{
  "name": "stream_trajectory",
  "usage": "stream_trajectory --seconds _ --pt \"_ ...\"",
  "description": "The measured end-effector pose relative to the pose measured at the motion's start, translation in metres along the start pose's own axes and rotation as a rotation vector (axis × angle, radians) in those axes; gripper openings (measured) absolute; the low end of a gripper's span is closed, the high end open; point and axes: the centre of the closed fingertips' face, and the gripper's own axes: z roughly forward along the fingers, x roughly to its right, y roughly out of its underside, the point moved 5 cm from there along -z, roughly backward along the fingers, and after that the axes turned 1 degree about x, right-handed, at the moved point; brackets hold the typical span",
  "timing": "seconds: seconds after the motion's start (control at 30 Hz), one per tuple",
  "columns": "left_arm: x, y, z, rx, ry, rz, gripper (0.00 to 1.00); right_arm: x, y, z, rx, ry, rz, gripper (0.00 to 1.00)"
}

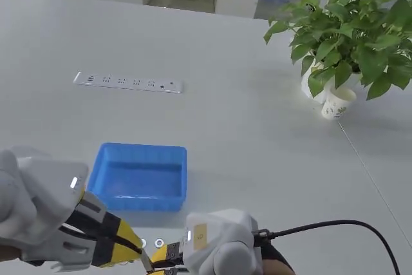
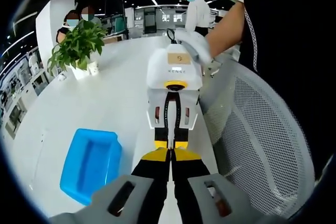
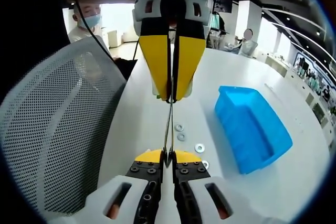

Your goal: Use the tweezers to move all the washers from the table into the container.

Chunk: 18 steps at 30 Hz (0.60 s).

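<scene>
The left gripper [image 1: 138, 249] and right gripper [image 1: 168, 256] are facing each other nose to nose at the bottom edge of the head view, both clenching the thin tweezers [image 3: 168, 125] stretched between them, one at each end. A few washers [image 3: 181, 137] are lying on the white table [image 1: 244, 133] just right of the tweezers in the right gripper view, near the blue container [image 1: 138, 177], which is sitting lower left of centre in the head view

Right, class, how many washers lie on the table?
4 washers in the right gripper view: two close together beside the tweezers, one nearer the blue container, one partly behind the right gripper. Others may be hidden.
</scene>
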Motion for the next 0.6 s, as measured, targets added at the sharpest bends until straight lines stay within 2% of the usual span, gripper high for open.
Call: stream_trajectory --seconds 0.37,0.47,0.6 --pt "0.001 -0.003 0.009 0.007 0.015 0.006 0.05 -0.001 0.004 0.0 0.003 0.007 0.015 0.07" --pt "0.002 -0.001 0.013 0.002 0.019 0.011 0.08 -0.001 0.001 -0.001 0.022 0.009 0.022 0.07" --pt "0.002 -0.002 0.014 0.016 0.017 0.001 0.09 0.0 -0.002 0.0 0.04 0.01 0.025 0.07"
